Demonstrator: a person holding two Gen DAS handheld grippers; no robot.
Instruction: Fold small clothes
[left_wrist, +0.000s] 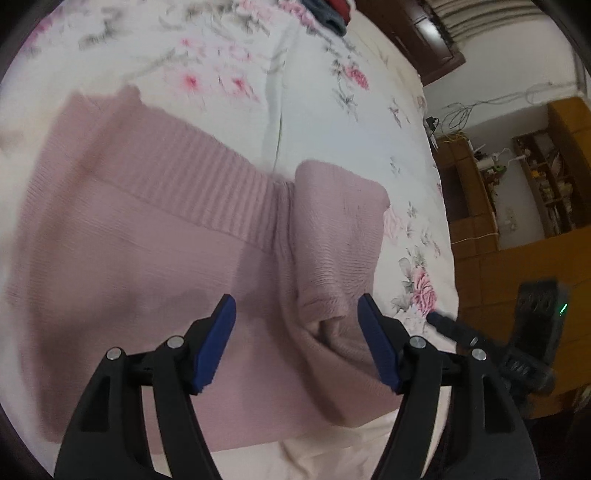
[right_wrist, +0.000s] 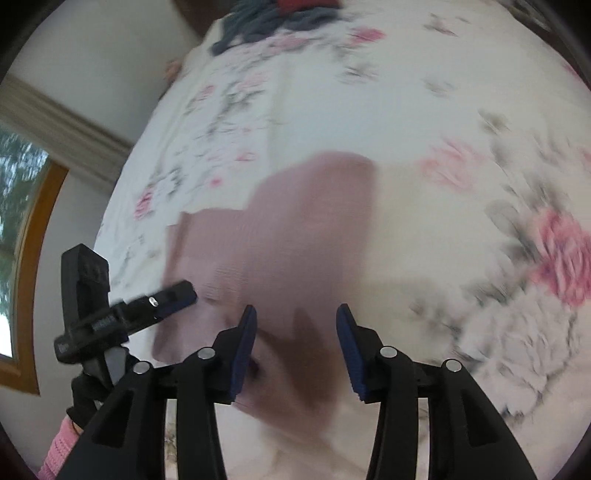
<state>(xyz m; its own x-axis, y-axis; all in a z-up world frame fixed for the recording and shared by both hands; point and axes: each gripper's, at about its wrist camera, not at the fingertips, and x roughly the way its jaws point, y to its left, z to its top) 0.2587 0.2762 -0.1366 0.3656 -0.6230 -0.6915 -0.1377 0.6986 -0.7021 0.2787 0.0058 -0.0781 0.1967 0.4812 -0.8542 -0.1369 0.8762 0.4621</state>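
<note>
Sweater: a dusty-pink knitted sweater (left_wrist: 155, 236) lies spread on the bed, its ribbed band running slantwise across the cloth; one sleeve (left_wrist: 332, 236) is folded back over the body, with the cuff nearest the camera.
Bed: a white sheet with pink flowers (left_wrist: 332, 122) lies under the sweater; a paler pink cloth (left_wrist: 295, 454) shows at the near edge.
Left gripper (left_wrist: 297, 314): released, its blue-padded fingers spread wide above the sweater, one to each side of the sleeve's cuff, holding nothing.
Right gripper (right_wrist: 295, 325): released too, fingers apart over the near part of the sweater (right_wrist: 280, 251), nothing between them; this view is blurred, so whether the pads touch the cloth cannot be told.
Other clothes: a dark blue and red heap (right_wrist: 280, 14) sits at the far end of the bed, well apart from the sweater.
Room: wooden shelves (left_wrist: 546, 177) beside the bed; a window (right_wrist: 18, 236) on the other side.
</note>
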